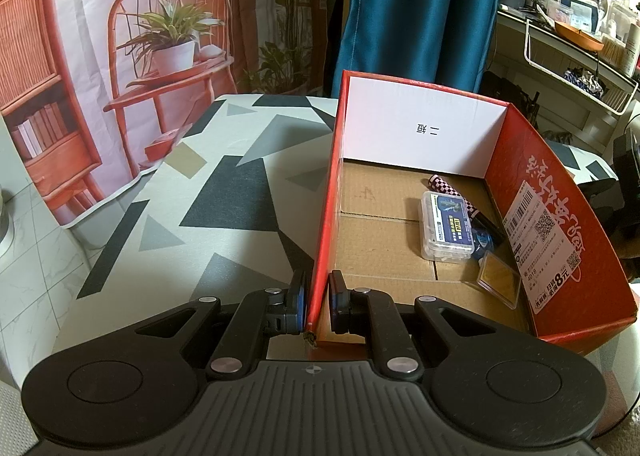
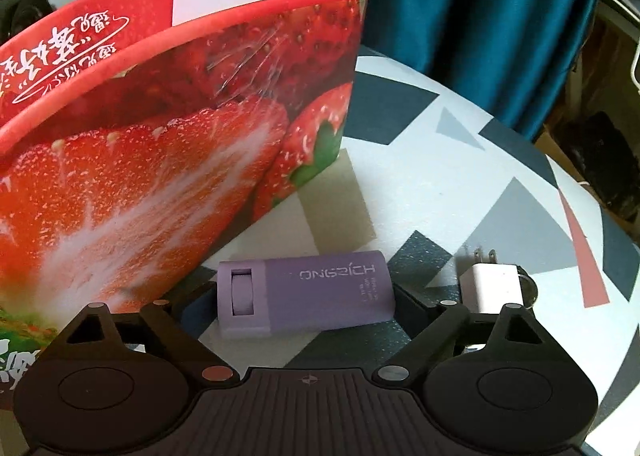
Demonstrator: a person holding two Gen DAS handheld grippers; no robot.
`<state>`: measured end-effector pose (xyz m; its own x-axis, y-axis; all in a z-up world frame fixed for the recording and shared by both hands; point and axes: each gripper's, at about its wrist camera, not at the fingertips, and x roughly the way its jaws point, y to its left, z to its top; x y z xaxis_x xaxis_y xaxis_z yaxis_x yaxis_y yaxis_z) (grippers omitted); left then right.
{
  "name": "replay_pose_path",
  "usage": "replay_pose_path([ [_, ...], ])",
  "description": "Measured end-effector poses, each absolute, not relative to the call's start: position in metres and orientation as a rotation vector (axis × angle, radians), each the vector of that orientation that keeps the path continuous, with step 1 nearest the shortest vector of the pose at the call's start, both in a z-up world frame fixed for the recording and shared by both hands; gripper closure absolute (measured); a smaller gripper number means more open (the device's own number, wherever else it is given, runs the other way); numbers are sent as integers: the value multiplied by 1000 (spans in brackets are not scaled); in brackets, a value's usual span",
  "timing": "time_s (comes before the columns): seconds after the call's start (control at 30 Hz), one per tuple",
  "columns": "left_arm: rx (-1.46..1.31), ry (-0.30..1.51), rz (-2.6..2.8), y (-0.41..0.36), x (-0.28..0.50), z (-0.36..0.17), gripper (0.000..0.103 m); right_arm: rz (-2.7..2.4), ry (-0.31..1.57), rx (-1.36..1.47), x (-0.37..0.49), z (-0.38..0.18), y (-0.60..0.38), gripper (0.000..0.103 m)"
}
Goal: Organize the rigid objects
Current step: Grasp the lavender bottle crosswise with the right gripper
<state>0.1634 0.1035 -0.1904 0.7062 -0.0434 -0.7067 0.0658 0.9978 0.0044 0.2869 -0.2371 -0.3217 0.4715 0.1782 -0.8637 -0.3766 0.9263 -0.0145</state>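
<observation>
My left gripper (image 1: 318, 284) is shut on the left wall of the open red strawberry box (image 1: 326, 196), one pad on each side of the cardboard. Inside the box, against its right wall, lie a clear plastic case (image 1: 446, 226), a checkered pen (image 1: 448, 186), a small blue item (image 1: 484, 242) and a flat gold square case (image 1: 498, 280). In the right wrist view a purple case (image 2: 316, 292) lies crosswise on the table beside the box (image 2: 160, 136). My right gripper (image 2: 306, 296) spans it lengthwise with a pad against each end.
A white charger plug (image 2: 490, 286) stands just right of the purple case, with a metal ring (image 2: 528, 288) behind it. The table (image 2: 440, 184) has a geometric-patterned cloth and a rounded edge at the right. A teal curtain (image 1: 416, 8) hangs behind, and cluttered shelves (image 1: 580, 36) stand far right.
</observation>
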Motion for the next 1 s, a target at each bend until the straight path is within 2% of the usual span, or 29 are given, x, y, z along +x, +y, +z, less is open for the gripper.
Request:
replay_pose_path([
  [0.4, 29, 784, -61, 104, 163, -191, 89, 389, 1073, -251, 269, -313, -247, 18],
  [1.0, 26, 783, -60, 102, 164, -190, 89, 450, 1009, -304, 251, -269, -253, 19],
])
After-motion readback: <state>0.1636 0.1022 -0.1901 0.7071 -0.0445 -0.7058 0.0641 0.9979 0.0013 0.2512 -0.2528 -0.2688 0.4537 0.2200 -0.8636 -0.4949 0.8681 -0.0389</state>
